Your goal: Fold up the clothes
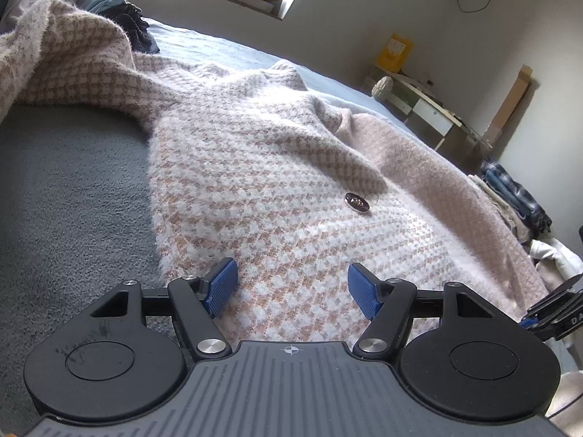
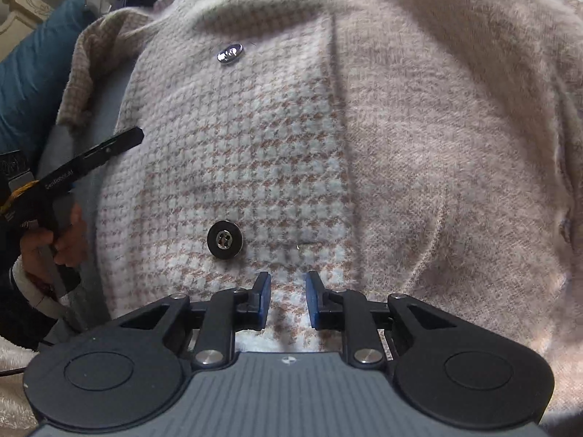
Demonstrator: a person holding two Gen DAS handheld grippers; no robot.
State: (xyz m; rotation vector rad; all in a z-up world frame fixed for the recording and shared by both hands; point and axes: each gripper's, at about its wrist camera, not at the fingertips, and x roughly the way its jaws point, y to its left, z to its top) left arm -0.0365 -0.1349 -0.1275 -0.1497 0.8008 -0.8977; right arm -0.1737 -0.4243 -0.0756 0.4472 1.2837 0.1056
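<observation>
A fuzzy pink-and-white houndstooth knit cardigan point(image 1: 262, 167) lies spread on a grey bed cover point(image 1: 73, 196), its near hem just under both grippers. Left gripper point(image 1: 291, 289): jaws wide apart, blue pads hovering over the checked front panel, nothing held. Right gripper point(image 2: 288, 300): jaws parted by a narrow gap over the hem; fabric shows between the pads, contact cannot be told. A dark round metal button point(image 2: 225, 238) sits just left of the right gripper; a second shiny button point(image 2: 230, 53) lies farther up. A hand point(image 2: 54, 240) grips the left tool's handle at the left edge.
</observation>
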